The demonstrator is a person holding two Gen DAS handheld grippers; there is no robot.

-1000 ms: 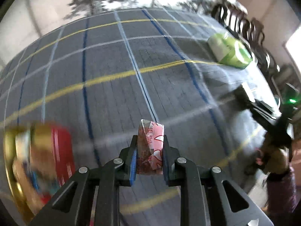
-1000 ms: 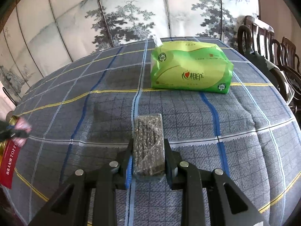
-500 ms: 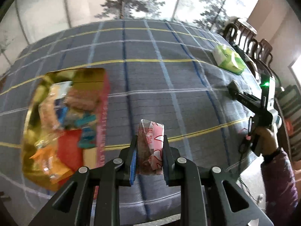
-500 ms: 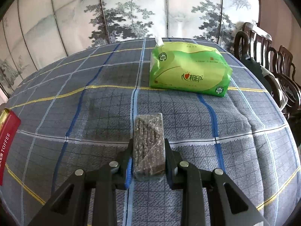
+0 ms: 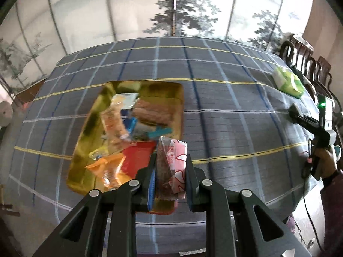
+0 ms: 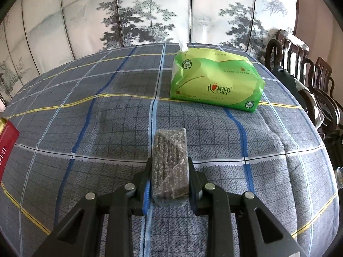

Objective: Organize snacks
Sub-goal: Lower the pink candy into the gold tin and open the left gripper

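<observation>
We are pinching a pink-and-white snack packet (image 5: 171, 167) in the left claw (image 5: 170, 177), holding it above the near right corner of the gold tin (image 5: 88, 126) full of snacks, which is sitting ahead-left of that claw on the plaid desk (image 5: 214, 111). We are also clamping a dark seeded snack bar (image 6: 170, 162) in the right claw (image 6: 170, 180) over the desk, with the green tissue pack (image 6: 216, 83) lying ahead and slightly right of it, well apart, and the tin's red side (image 6: 6, 147) showing far left.

Black fingers (image 5: 193, 184), blue pad, silver screws; purple sleeve (image 5: 334, 192).
</observation>
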